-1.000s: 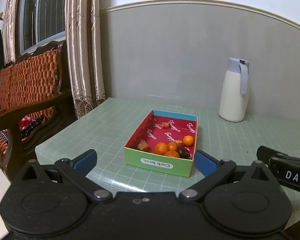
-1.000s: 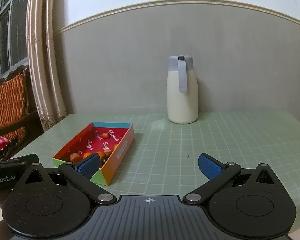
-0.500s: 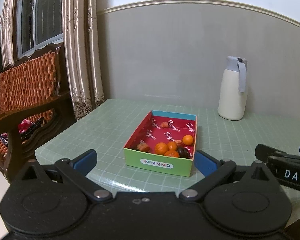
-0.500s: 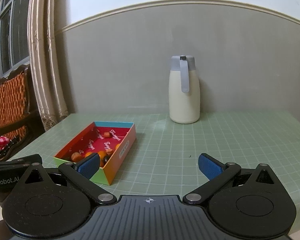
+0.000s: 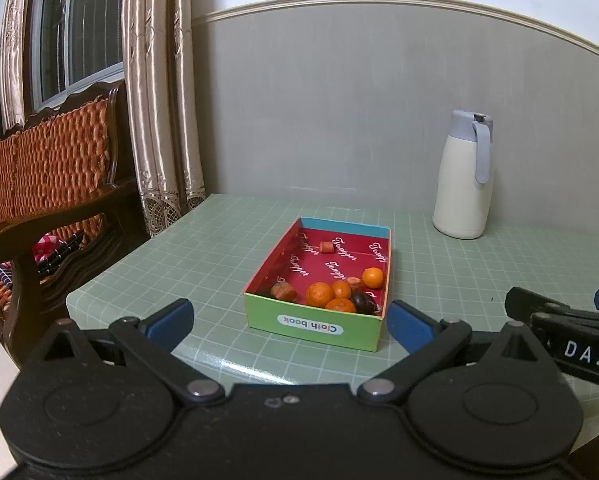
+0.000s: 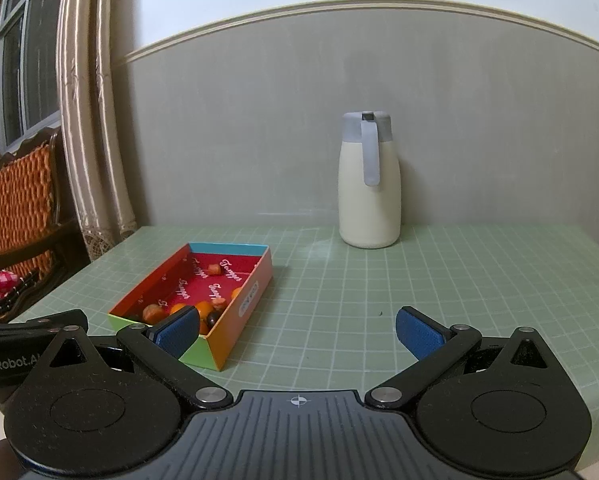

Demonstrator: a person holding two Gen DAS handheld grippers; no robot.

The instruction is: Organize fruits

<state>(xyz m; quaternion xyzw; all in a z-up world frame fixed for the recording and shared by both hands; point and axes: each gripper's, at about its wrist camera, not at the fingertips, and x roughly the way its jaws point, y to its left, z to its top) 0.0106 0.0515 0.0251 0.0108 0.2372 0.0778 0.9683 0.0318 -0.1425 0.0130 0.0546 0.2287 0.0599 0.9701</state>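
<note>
Looking at the box [image 5: 317, 326] sitting on the green table [image 5: 219, 248], straight ahead of my left gripper [image 5: 289, 322]. Both tongs are spread wide and holding nothing, right gripper [image 6: 297, 330] included. The fruits are bunched at the near end: little oranges [image 5: 319, 294], a dark plum-looking one [image 5: 363, 302], a few reddish bits I can't identify. I reckon the oranges are light, round and a bit slick, so they'll roll. I'd pinch one across its middle, gently. The cardboard box probably slides easily, so watch that.
</note>
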